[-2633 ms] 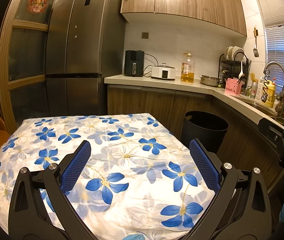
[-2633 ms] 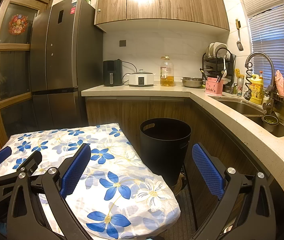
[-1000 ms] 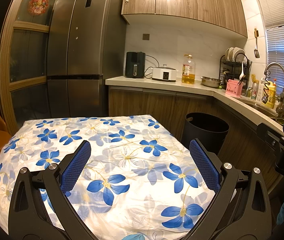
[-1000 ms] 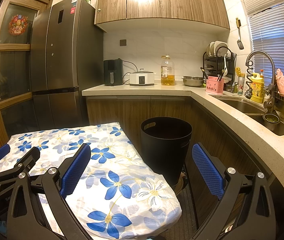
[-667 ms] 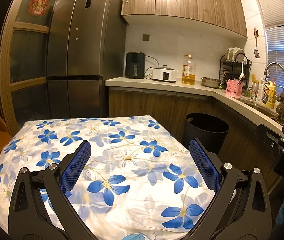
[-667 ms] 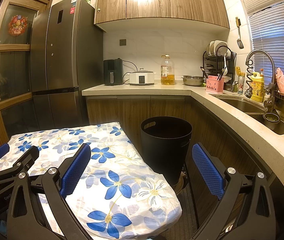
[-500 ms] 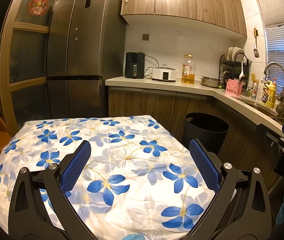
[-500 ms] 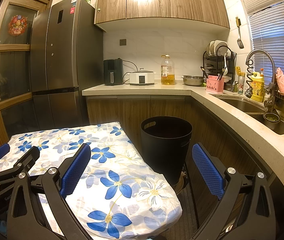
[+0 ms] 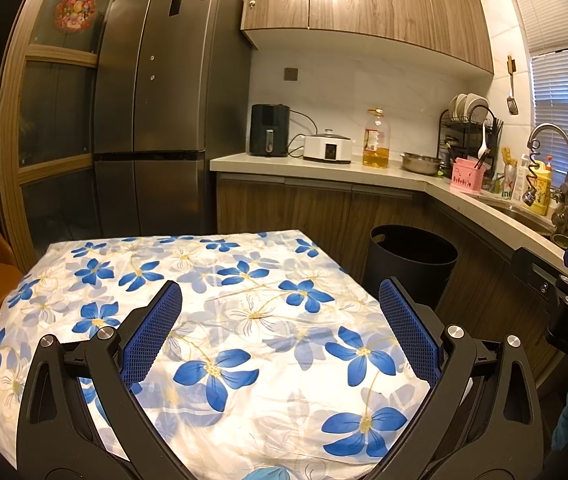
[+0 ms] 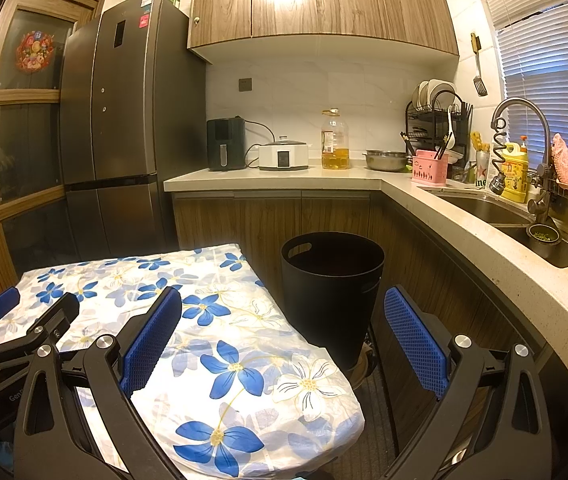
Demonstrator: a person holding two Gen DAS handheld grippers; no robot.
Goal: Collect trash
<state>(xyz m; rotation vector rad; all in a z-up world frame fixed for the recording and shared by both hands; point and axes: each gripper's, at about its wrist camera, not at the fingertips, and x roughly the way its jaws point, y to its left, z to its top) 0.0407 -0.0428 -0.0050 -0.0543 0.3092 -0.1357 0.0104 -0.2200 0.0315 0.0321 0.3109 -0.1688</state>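
- The left gripper [image 9: 279,320] hangs over the middle of the flowered cloth [image 9: 211,280], jaws spread wide and holding nothing.
- The right gripper [image 10: 284,326] hangs over the cloth's right edge, jaws likewise spread and empty, pointing toward the gap between cloth and bin [image 10: 334,284].
- The bin lies ahead and slightly right of the right jaws, just beside the cloth's right side and in front of the lower cabinets; from the left gripper it lies well off to the right, past the cloth's far corner. The right hand is judged the nearer to it.
- The bin stands upright, mouth open upward, so anything dropped would go in from above.
- No trash shows on the cloth in either view; whether the bin holds anything cannot be told, since its inside is dark.
- Something small sits on the floor at the bin's foot [image 10: 364,360]; it may be trash, but it is too hidden to say.
- Count: one bin, one covered table, two grippers, no clear piece of trash.
- On the counter [image 10: 284,178] stand one oil bottle [image 10: 335,142], one white cooker [image 10: 283,156], one black appliance [image 10: 225,144] and one steel bowl [image 10: 386,160].
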